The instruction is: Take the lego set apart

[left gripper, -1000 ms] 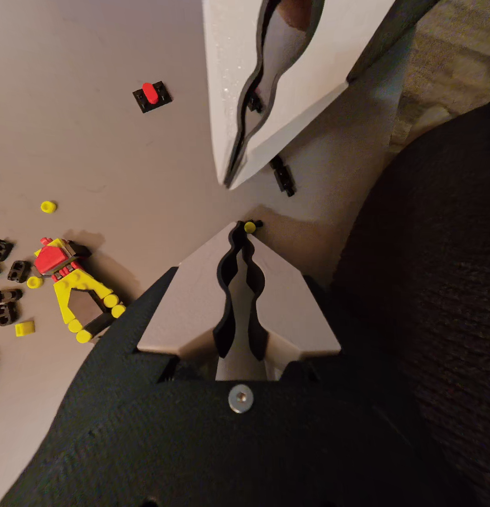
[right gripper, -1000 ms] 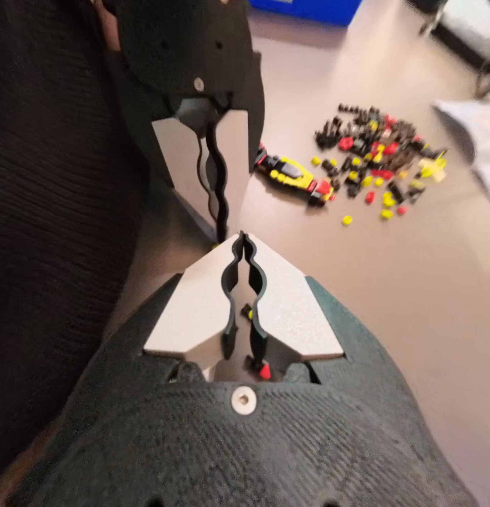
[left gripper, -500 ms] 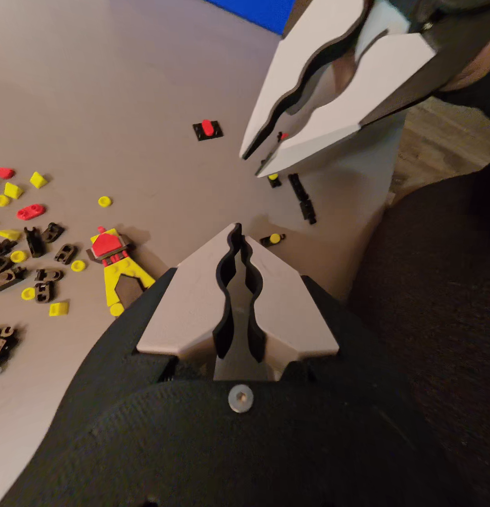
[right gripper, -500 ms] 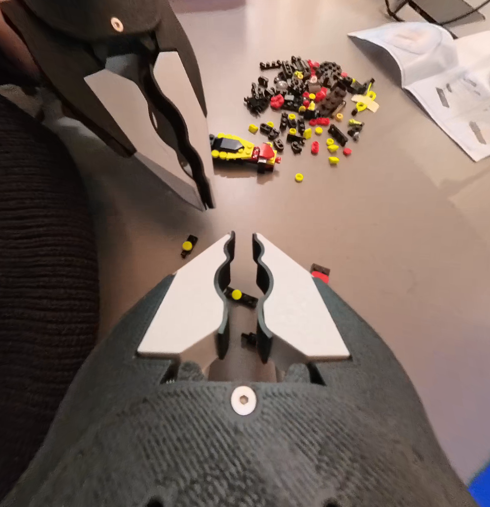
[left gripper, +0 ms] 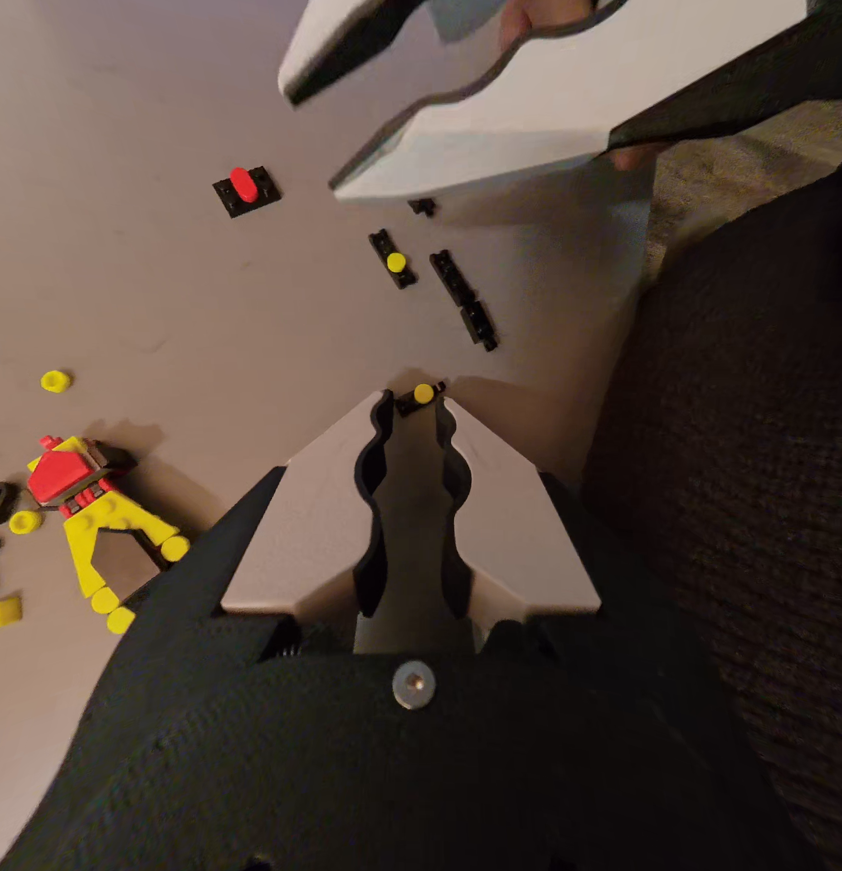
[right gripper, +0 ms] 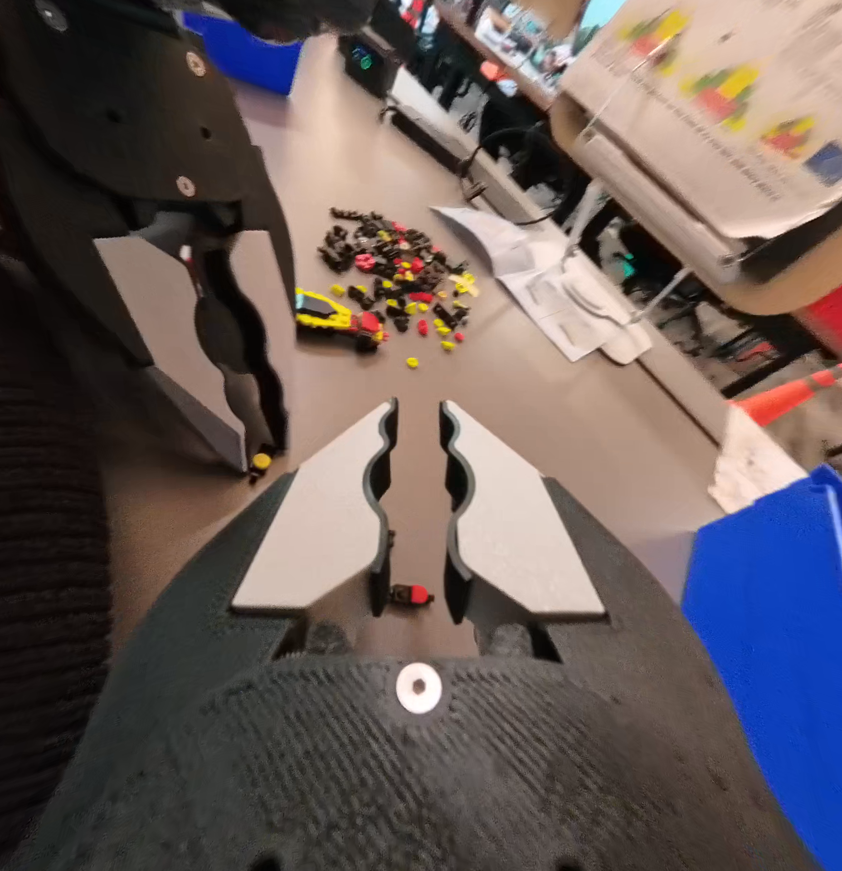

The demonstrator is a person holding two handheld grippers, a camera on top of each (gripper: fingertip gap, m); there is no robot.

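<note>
My left gripper (left gripper: 412, 400) is open, tips down at the table, with a small black plate with a yellow stud (left gripper: 421, 396) lying in the gap at its tips. The same plate (right gripper: 261, 459) shows under the left gripper (right gripper: 263, 443) in the right wrist view. My right gripper (right gripper: 418, 405) is open and empty, above the table; it also shows in the left wrist view (left gripper: 315, 141). The partly built yellow and red car (left gripper: 79, 509) (right gripper: 339, 320) lies to the left.
Near my tips lie a second black plate with yellow stud (left gripper: 394, 261), a long black plate (left gripper: 461, 297) and a black plate with red piece (left gripper: 247, 188). A loose brick pile (right gripper: 395, 273), a booklet (right gripper: 551, 292) and a blue bin (right gripper: 777, 612) lie farther off.
My left gripper has opened around the small yellow-studded plate on the table. My right gripper has opened from shut to wide and tilted up away from the table.
</note>
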